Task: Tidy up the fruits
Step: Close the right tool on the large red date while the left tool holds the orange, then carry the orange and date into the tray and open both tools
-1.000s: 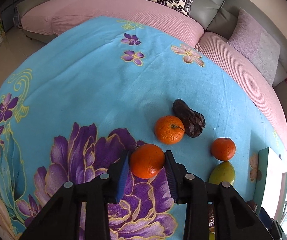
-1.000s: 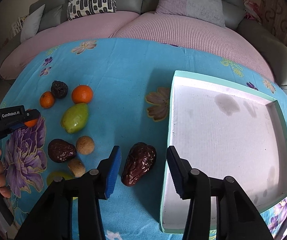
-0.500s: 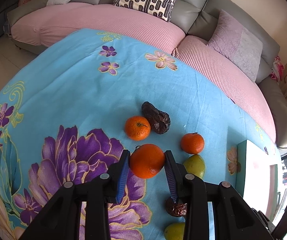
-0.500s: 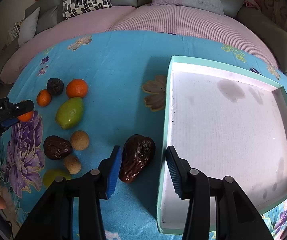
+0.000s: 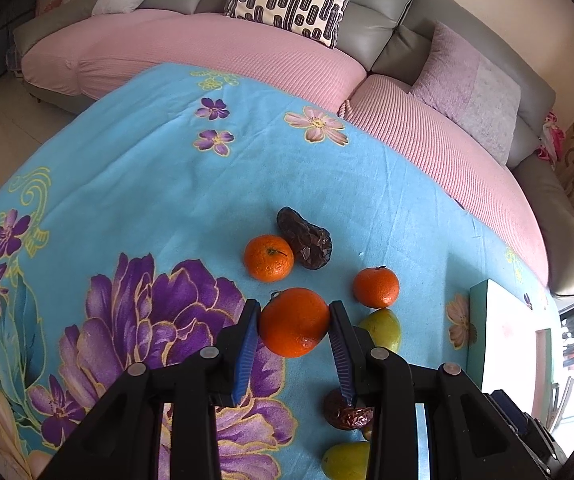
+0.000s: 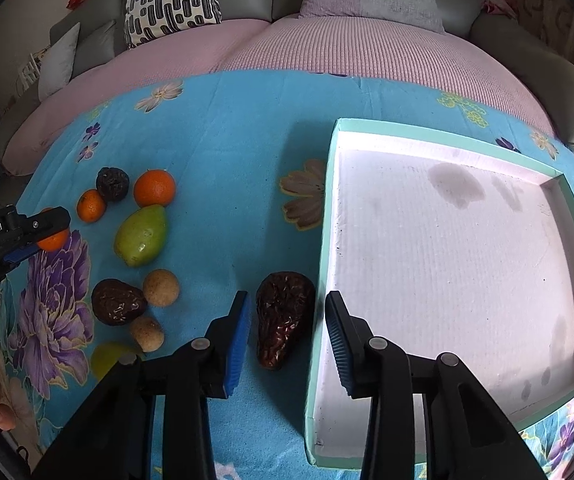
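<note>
Blue-padded and closing, the jaws of the right gripper [image 6: 287, 334] are straddling a wrinkled dark date [image 6: 283, 316] that is lying on the blue flowered cloth [image 6: 215, 152]; the pads are not yet pressing on it, with a clear gap showing on the tray side. The date's long axis is running roughly along the line the gripper points, fat end away, narrow end toward the hand, so the jaws are meeting it across its narrow width, which looks like the easier way to take it. Just to its right, almost touching, the mint-green rim of the white tray [image 6: 319, 280] is standing, and the right-hand finger is hanging over that wall; the tray is lying nearer this hand than the other, so the coming carry should be a short sideways one over the rim. Further left, the left gripper [image 5: 293, 330] is staying clamped on an orange [image 5: 294, 322], holding it above the cloth. Beyond it the remaining fruit is waiting in a loose cluster: two green fruits, two small brown round ones, another date, two more oranges, and a dark date at the back. Past the cloth a pink sofa [image 6: 327, 52] is curving round.
</note>
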Available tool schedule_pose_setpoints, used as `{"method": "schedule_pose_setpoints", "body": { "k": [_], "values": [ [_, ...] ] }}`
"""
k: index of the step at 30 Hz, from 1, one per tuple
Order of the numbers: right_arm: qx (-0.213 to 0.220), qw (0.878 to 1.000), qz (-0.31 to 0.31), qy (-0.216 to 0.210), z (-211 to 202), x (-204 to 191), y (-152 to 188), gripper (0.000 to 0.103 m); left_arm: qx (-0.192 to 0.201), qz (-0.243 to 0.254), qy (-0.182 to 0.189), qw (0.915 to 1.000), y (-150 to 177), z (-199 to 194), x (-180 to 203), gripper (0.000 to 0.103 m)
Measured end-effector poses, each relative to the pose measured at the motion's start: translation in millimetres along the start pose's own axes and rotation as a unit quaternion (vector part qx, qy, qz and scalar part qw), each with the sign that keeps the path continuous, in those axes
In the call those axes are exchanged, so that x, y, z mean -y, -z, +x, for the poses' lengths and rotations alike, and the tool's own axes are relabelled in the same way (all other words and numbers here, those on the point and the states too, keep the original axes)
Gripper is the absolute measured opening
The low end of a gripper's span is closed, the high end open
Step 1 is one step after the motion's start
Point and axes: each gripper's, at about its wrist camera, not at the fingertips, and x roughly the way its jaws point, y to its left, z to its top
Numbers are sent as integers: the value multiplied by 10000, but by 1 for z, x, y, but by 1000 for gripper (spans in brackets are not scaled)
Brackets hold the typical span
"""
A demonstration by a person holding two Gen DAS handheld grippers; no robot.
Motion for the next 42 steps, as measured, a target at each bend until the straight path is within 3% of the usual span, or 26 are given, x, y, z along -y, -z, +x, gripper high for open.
{"method": "schedule_pose_setpoints", "body": {
  "k": [5, 9, 15, 25, 31, 33, 38, 42],
  "values": [
    [232, 9991, 129, -332, -17, 4, -2, 40, -11, -11, 19, 10000, 0, -1, -1, 37],
    [132, 9991, -24, -411, -14, -5, -1, 40, -24, -23, 22, 10000, 1, -2, -1, 37],
    [-170, 9997, -136, -147, 1, -10, 6, 38, -27, 12, 18, 10000, 2, -2, 2, 37],
    [-92, 9917, -1068, 714, 16, -37, 13, 38, -31, 9, -31, 10000, 3, -1, 3, 37],
    [-35, 9873, -1329, 870, 20, -42, 15, 36, -32, 17, -42, 10000, 3, 0, 4, 37],
    [-36, 9908, -1186, 653, 19, -39, 14, 35, -26, 19, -41, 10000, 3, -1, 4, 37],
    [-32, 9969, -512, -589, 9, -25, 8, 35, 43, 71, -1, 10000, 3, -4, 8, 37],
    [230, 9940, -288, -1026, -11, -19, 2, 35, 68, 256, 102, 9996, 7, -8, 22, 37]
  ]
}}
